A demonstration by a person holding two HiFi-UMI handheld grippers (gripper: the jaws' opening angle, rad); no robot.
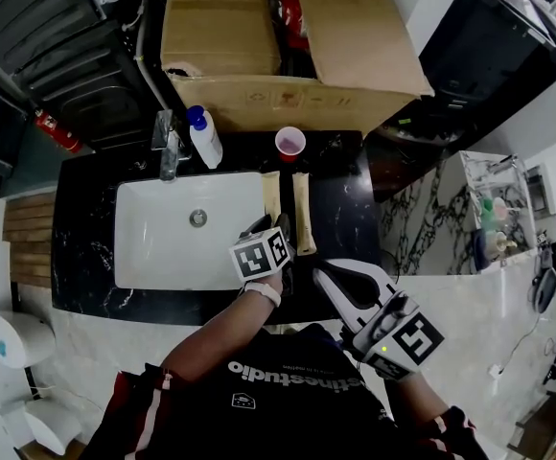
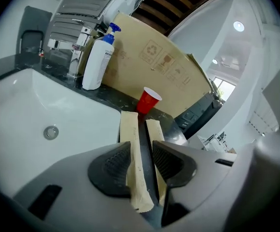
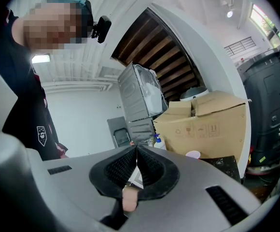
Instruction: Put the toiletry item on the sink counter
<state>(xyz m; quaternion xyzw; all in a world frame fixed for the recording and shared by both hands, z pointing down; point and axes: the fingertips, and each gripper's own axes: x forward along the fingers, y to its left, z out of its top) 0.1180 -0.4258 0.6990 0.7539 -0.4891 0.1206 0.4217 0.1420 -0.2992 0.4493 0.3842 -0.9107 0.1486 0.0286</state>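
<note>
Two long tan paper-wrapped toiletry packets lie side by side on the black marble sink counter (image 1: 340, 199), right of the white basin (image 1: 153, 247). The left packet (image 1: 271, 195) (image 2: 129, 129) runs back between the jaws of my left gripper (image 1: 273, 226) (image 2: 142, 146). Those jaws stand apart, with a dark gap between the packet and the right pad. The right packet (image 1: 303, 214) (image 2: 154, 129) lies just outside that pad. My right gripper (image 1: 323, 270) (image 3: 136, 149) is held back near my body, off the counter, its pads closed together on nothing.
A red cup (image 1: 289, 143) (image 2: 148, 101) stands at the back of the counter beyond the packets. A white spray bottle (image 1: 204, 137) (image 2: 95, 64) and the faucet (image 1: 168, 142) are behind the basin. A big cardboard box (image 1: 288, 36) stands against the counter's far edge.
</note>
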